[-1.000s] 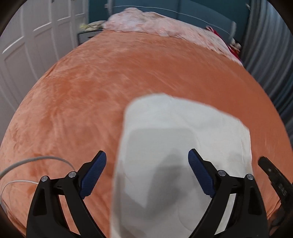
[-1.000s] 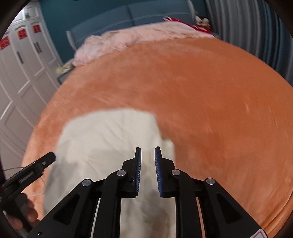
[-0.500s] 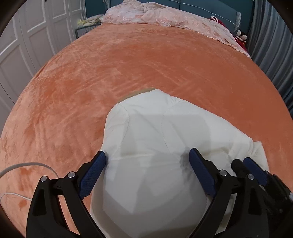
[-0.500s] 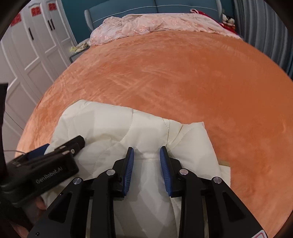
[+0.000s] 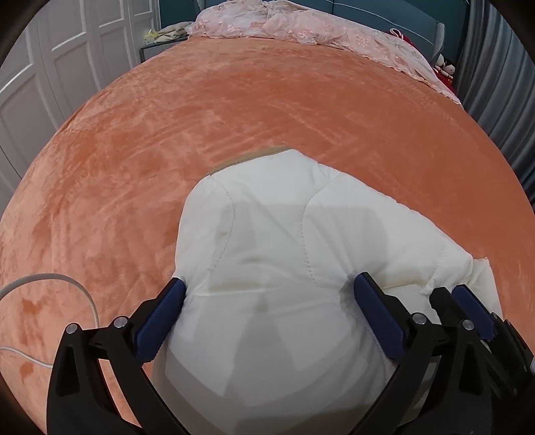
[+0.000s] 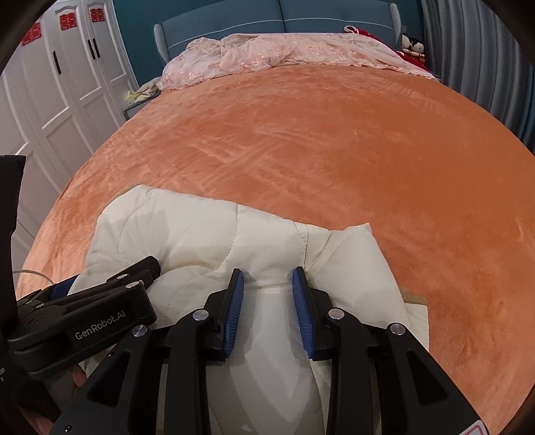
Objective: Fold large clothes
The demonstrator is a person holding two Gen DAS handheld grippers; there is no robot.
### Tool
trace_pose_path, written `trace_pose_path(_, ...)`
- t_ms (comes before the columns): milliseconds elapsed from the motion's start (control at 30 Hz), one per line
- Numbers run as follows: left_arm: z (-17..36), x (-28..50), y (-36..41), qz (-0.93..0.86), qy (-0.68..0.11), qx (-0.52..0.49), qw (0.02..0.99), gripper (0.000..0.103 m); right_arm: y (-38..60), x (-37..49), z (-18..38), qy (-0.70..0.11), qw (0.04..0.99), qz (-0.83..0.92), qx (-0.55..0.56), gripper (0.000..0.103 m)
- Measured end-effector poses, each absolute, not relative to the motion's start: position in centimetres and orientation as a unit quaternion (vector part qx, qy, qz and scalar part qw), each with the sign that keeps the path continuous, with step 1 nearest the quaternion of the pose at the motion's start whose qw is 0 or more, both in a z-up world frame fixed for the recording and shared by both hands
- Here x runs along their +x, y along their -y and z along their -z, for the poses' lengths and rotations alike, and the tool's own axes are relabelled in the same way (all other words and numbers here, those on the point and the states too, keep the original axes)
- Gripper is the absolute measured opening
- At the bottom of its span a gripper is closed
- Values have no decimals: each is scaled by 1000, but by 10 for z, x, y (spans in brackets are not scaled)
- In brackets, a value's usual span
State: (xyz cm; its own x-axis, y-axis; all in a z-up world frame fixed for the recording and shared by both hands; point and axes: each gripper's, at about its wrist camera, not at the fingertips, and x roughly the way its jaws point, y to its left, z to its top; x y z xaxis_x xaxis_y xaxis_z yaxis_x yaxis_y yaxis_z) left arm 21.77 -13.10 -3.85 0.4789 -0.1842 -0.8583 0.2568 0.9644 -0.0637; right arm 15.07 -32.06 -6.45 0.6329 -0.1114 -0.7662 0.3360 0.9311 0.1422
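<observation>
A cream quilted garment (image 5: 277, 254) lies folded in a thick bundle on the orange bedspread (image 5: 234, 110), at the near edge. My left gripper (image 5: 269, 287) is wide open, its blue pads (image 5: 162, 311) pressed against both sides of the bundle. My right gripper (image 6: 267, 284) is partly open, with a ridge of the same garment (image 6: 214, 234) between its pads (image 6: 234, 301). The right gripper also shows at the lower right of the left wrist view (image 5: 468, 308), and the left one at the lower left of the right wrist view (image 6: 100, 301).
A crumpled pink lace cover (image 6: 267, 50) lies at the head of the bed against a teal headboard (image 6: 267, 20). White wardrobe doors (image 6: 60, 83) stand at left, grey curtains (image 6: 485, 67) at right. A white cable (image 5: 50, 281) runs at the lower left.
Both grippers came down and forward onto the garment. The right gripper opened from nearly shut to partly open around a ridge of fabric. The left gripper stayed wide open.
</observation>
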Motion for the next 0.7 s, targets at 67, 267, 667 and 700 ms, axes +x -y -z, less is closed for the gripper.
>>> trace_pose_path(67, 36, 217, 125, 139, -497, 21, 856, 98, 322, 147, 58, -410, 892, 119, 145, 30)
trace_pose_path(267, 8, 181, 64, 189, -521, -54, 831, 98, 333, 64, 15, -387, 892, 123, 199, 79)
trace_pose_path(667, 57, 120, -9, 233, -596, -235, 731, 98, 358, -12, 92, -440, 800, 58, 405, 87)
trace_pose_path(700, 60, 121, -9, 234, -596, -247, 728, 98, 358, -11, 94, -436, 799, 58, 411, 88)
